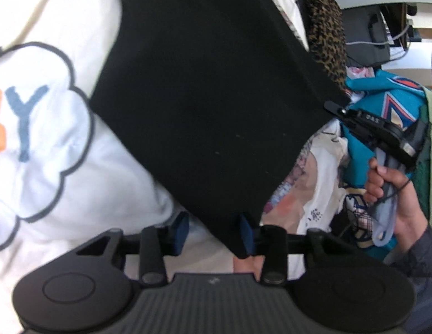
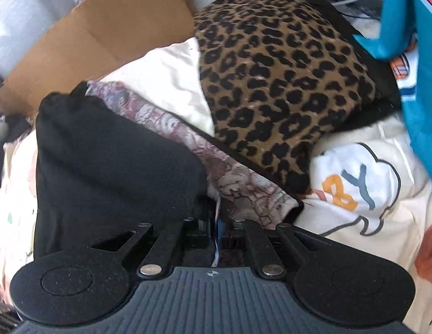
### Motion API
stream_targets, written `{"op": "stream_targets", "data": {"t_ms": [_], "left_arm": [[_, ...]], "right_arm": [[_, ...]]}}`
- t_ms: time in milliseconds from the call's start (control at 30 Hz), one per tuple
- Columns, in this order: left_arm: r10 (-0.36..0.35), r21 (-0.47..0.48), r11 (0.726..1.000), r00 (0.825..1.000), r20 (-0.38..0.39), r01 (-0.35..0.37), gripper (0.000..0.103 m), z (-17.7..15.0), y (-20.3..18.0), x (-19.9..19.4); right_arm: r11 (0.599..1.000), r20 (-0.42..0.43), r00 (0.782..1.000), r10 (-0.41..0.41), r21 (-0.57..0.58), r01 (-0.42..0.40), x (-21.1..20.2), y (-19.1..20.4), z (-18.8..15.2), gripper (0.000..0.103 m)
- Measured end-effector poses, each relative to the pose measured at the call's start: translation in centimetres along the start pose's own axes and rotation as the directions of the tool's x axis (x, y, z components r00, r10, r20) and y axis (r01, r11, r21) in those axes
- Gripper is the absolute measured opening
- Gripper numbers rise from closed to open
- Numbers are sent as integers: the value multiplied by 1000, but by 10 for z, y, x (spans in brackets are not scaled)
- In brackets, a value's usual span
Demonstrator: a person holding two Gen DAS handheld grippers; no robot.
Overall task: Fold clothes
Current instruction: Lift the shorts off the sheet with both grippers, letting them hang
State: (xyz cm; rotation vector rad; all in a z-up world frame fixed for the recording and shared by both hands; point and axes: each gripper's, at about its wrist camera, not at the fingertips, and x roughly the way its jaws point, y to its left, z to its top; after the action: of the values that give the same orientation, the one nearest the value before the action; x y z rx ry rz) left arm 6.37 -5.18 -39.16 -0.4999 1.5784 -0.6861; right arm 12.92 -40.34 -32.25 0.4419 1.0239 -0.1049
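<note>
Black cloth spread flat as a tilted square over a heap of clothes, seen from the left wrist; lower corner dipping between the blue pads of the left tongs, jaws standing apart, cloth touching the right-hand pad only, not pinched; right corner of the cloth clamped in the closed right tongs, held by a hand at the frame's right edge, dark sleeve at the wrist. Under and left of the cloth, a white shirt printed with a grey-outlined cloud, a blue letter Y and part of an orange letter; beyond the cloth's upper right edge, a leopard-print piece; to the right, a teal jersey with orange and white trim, crumpled among pale printed garments. From the right wrist: right tongs shut tight on a fold of the black cloth, with the cloth bunched to the left of the jaws; a faded floral fabric just beside it, running under the leopard-print piece; white shirt with the cloud print lower right; teal jersey hanging at upper right; brown cardboard behind the heap at upper left. Surface beneath the heap hidden by clothes.
</note>
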Motion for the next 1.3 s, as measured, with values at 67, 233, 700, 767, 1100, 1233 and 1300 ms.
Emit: {"op": "stream_targets", "data": {"t_ms": [67,233,700,767,1100,1233,1300], "left_arm": [[-16,-3,1000,1000,0,16,33,1,0,-4],[-29,6,1000,999,-15,30,30,3,-1,0],[-70,62,996,998,-1,70,3,4,-18,-4],[-66,65,996,998,-4,66,3,4,-19,-1],[-53,83,995,998,-44,56,3,1,-22,15],[-20,111,994,998,-52,25,3,2,-24,17],[-1,109,994,998,-58,7,3,2,-22,20]], "right_arm": [[1000,12,1000,5,22,-5,-1,-4,0,6],[999,45,999,-1,47,-1,1,-9,2,20],[998,113,993,-23,56,16,-10,-25,7,1],[997,110,993,-35,72,27,-10,-30,5,1],[993,101,993,-62,104,52,1,-48,0,1],[991,92,993,-71,117,60,6,-51,-3,1],[990,83,994,-72,128,61,10,-54,-5,2]]}}
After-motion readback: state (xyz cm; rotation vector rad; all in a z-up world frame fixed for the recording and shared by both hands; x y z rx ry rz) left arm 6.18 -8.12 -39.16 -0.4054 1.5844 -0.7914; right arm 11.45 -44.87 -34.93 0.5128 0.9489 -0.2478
